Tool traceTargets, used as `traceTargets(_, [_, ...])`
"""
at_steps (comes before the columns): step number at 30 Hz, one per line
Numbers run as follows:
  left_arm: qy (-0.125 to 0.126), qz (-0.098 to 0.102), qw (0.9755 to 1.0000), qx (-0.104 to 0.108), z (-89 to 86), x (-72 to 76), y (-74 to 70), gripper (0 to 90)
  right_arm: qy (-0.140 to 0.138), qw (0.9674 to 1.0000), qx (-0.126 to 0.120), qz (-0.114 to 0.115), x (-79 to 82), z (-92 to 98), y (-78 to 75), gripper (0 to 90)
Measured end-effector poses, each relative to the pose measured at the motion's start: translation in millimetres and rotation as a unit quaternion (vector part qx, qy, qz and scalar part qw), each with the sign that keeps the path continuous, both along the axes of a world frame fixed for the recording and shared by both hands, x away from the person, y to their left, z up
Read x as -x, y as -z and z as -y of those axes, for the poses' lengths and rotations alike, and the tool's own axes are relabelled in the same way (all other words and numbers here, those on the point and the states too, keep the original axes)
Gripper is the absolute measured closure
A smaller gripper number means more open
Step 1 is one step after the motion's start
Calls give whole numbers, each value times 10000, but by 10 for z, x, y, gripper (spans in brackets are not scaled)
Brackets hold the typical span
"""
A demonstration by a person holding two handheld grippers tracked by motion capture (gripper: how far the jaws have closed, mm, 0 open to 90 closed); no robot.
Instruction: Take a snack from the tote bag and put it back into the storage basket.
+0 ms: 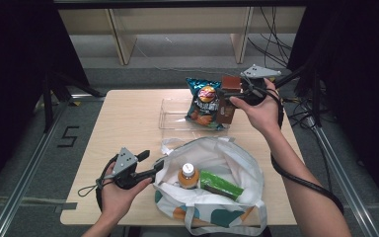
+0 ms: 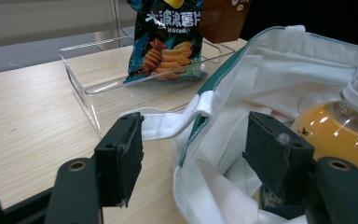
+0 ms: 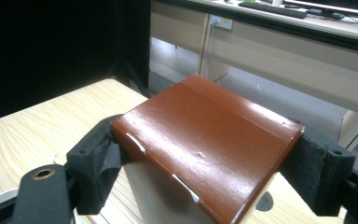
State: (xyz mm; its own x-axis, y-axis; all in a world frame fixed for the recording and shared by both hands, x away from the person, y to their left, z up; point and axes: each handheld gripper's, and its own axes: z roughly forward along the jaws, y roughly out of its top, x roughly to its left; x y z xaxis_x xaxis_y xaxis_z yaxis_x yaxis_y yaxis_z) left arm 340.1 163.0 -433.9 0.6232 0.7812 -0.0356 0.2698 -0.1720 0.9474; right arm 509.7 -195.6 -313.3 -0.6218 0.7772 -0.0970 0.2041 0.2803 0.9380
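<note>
Bag [image 1: 212, 197] nearest, at 6 o'clock on table [image 1: 128, 123]; left hand-held gripper [image 1: 157, 168] at its 9 o'clock rim, jaws wide, rim cloth between pads, not pinched afaict. Juice bottle [image 1: 188, 175] and green pack [image 1: 220, 184] inside. Farther out, clear tray [image 1: 170, 114] with chips bag [image 1: 205, 103]. Farthest: right hand-held gripper [image 1: 236, 94] at 1 o'clock, clamped on brown box [image 1: 228, 101], box upright, long axis vertical, hanging over tray's right end. Guessing box drops straight down, tray right below.

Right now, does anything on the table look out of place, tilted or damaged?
Nothing looks spilled or damaged. The blue crisp bag leans half over the clear plastic tray's rim. The right gripper holds a glossy brown carton above that tray. The white cloth tote bag sags open, holding an orange juice bottle and green packet.
</note>
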Motion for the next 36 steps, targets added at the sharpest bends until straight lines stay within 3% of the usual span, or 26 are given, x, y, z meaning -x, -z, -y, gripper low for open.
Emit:
traceTargets(1, [-1, -3, 10000, 5, 1, 0, 1, 362, 17, 10000, -84, -34, 7, -22, 10, 214])
traceTargets(7, [-1, -7, 10000, 6, 2, 3, 3, 362, -125, 9999, -25, -115, -2, -67, 39, 214])
traceTargets(9, [13, 19, 10000, -25, -3, -1, 0, 362, -166, 9999, 24, -8, -21, -78, 54, 214])
traceTargets(10, [6, 13, 10000, -8, 0, 2, 1, 362, -135, 9998, -60, -122, -6, -96, 60, 214])
traceTargets(15, [-4, -17, 10000, 22, 8, 9, 6, 362, -132, 9999, 2, -25, -33, -105, 70, 214])
traceTargets(19, [-5, -18, 10000, 32, 10, 11, 5, 362, -114, 9999, -98, -39, -43, -114, 101, 214])
traceTargets(20, [-5, -19, 10000, 30, 11, 10, 5, 362, -154, 9998, -82, -124, -39, -108, 100, 214])
traceTargets(21, [-6, -25, 10000, 36, 12, 10, 6, 362, -162, 9999, -22, -19, -54, -97, 108, 214])
traceTargets(22, [-2, -59, 9999, 104, 19, 13, 13, 362, -181, 9998, -24, -68, -56, -99, 117, 214])
traceTargets(36, [4, -23, 10000, 17, 13, 17, 7, 362, -177, 9997, -108, -91, -79, -123, 201, 214])
